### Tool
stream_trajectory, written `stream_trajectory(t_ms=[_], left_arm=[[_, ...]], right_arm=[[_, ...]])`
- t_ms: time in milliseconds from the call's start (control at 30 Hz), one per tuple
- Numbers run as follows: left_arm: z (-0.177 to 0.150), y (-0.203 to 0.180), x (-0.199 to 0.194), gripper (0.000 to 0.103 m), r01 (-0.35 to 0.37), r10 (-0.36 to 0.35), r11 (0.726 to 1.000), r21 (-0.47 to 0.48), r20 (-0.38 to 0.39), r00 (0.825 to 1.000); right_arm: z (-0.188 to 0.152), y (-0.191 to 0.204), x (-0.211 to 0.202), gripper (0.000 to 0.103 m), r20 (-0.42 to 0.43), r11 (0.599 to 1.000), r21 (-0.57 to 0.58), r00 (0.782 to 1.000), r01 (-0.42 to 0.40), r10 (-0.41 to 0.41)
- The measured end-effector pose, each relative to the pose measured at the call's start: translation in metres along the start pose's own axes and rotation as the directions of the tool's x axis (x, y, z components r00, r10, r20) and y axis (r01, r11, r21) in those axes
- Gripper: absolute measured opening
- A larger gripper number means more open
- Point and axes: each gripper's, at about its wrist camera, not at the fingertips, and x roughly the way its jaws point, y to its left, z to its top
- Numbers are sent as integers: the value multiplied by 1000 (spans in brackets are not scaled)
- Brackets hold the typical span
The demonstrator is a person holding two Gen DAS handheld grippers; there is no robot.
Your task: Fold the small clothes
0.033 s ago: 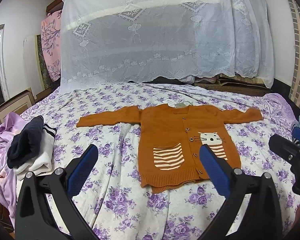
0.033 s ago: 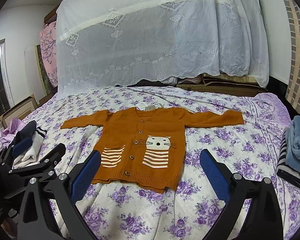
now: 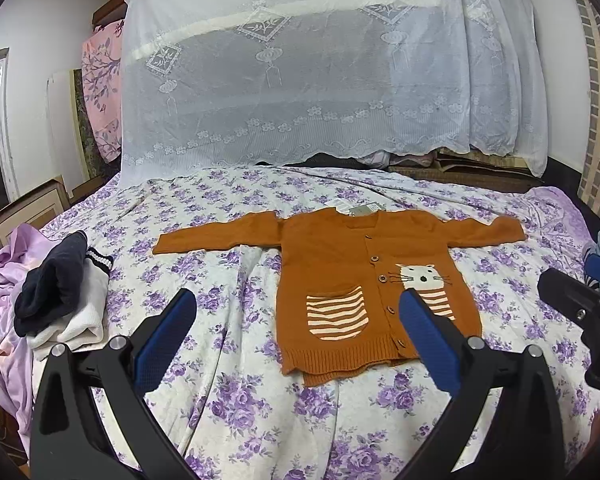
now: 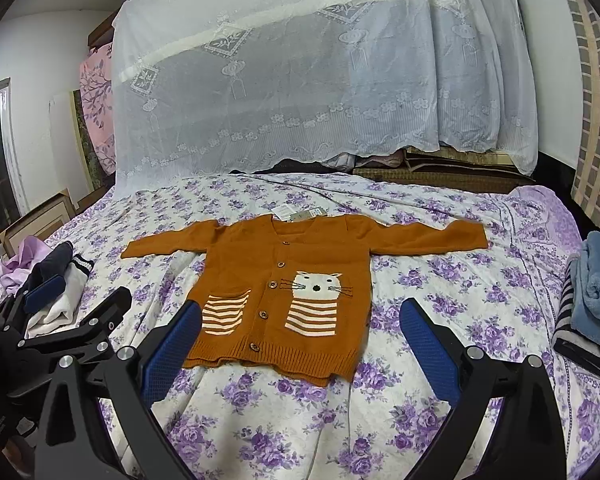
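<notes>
A small orange-brown knit cardigan [image 3: 356,264] lies flat and face up on the flowered bed sheet [image 3: 236,400], sleeves spread to both sides, with a cat motif and two striped pockets. It also shows in the right wrist view [image 4: 296,280]. My left gripper [image 3: 296,336] is open and empty, hovering above the sheet just in front of the cardigan's hem. My right gripper [image 4: 300,344] is open and empty, also above the sheet near the hem. The right gripper appears at the right edge of the left wrist view [image 3: 584,312].
A pile of folded dark and white clothes [image 3: 60,296] lies at the bed's left edge beside lilac fabric [image 3: 4,264]. Folded blue and striped clothes [image 4: 592,296] lie at the right edge. A white lace net [image 3: 324,72] hangs behind the bed.
</notes>
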Motion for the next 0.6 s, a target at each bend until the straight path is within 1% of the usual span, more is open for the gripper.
stream_trajectory(t_ms=[433, 600], left_arm=[[1, 0, 0, 99, 0, 0, 1000, 0, -1, 1000], [1, 0, 0, 99, 0, 0, 1000, 0, -1, 1000]], right_arm=[[-1, 0, -1, 99, 4, 1000, 0, 1000, 0, 0], [3, 1, -4, 99, 6, 1000, 1, 1000, 0, 0]])
